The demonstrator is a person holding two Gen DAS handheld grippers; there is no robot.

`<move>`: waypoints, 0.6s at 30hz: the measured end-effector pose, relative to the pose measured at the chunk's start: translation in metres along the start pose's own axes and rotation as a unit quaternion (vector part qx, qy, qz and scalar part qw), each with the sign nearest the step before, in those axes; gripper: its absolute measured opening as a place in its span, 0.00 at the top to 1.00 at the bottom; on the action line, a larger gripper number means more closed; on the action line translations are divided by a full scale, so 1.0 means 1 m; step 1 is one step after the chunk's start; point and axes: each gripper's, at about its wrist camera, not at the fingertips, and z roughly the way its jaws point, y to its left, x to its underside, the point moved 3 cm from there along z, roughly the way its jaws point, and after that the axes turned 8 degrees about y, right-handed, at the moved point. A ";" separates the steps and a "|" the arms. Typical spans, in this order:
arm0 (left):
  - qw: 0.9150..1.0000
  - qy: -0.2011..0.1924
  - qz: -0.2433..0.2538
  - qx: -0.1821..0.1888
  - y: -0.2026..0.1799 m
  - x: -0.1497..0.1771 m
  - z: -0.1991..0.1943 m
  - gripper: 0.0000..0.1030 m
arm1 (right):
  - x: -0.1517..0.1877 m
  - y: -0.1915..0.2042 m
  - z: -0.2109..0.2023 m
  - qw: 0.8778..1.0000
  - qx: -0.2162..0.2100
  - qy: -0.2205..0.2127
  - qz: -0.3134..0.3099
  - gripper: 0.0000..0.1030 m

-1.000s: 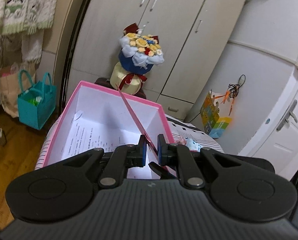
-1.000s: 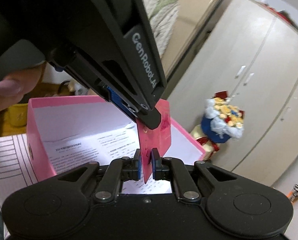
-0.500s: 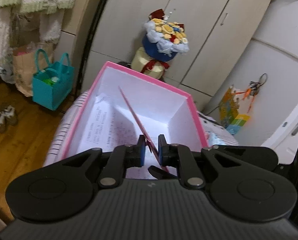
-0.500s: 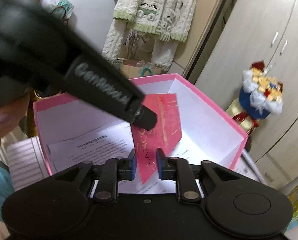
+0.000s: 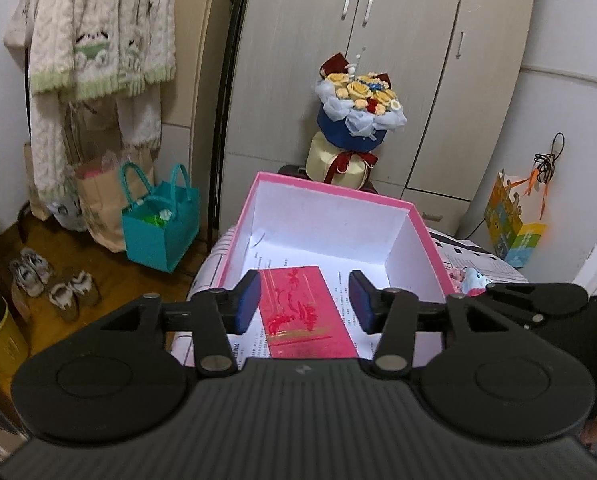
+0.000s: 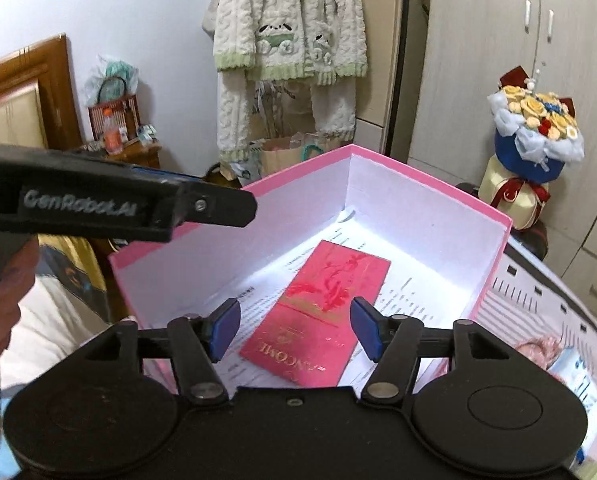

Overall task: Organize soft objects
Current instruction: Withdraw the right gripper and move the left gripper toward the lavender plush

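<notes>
A flat red envelope (image 5: 304,312) lies on printed paper inside an open pink box (image 5: 330,191) with white walls. It also shows in the right wrist view (image 6: 322,314), lying in the same pink box (image 6: 426,172). My left gripper (image 5: 304,306) is open and empty above the box's near side. My right gripper (image 6: 294,330) is open and empty above the envelope. The left gripper's body (image 6: 130,210) crosses the left of the right wrist view.
The box rests on a pink striped surface (image 6: 538,296). Small soft items (image 5: 472,280) lie to the box's right. A flower bouquet (image 5: 358,120) stands behind it before a wardrobe. A teal bag (image 5: 160,222) and shoes (image 5: 50,284) sit on the floor at left.
Both grippers were shut on the red envelope, held upright over the box. Both have opened and the envelope now lies flat in the box.
</notes>
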 end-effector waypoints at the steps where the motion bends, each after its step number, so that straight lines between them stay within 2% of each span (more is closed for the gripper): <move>1: 1.000 -0.001 0.003 0.001 -0.001 0.001 -0.005 0.51 | 0.001 0.000 -0.004 1.000 -0.003 -0.001 0.004 0.36; 8: 0.999 -0.017 0.029 0.000 -0.013 0.008 -0.037 0.43 | 0.010 0.005 -0.034 1.000 0.007 -0.013 0.010 0.33; 16: 0.997 -0.040 0.071 0.013 -0.033 0.021 -0.073 0.30 | 0.026 0.012 -0.073 0.999 0.024 -0.026 0.013 0.33; 18: 0.996 -0.042 0.083 0.019 -0.039 0.025 -0.080 0.27 | 0.031 0.015 -0.085 0.999 0.029 -0.030 0.010 0.30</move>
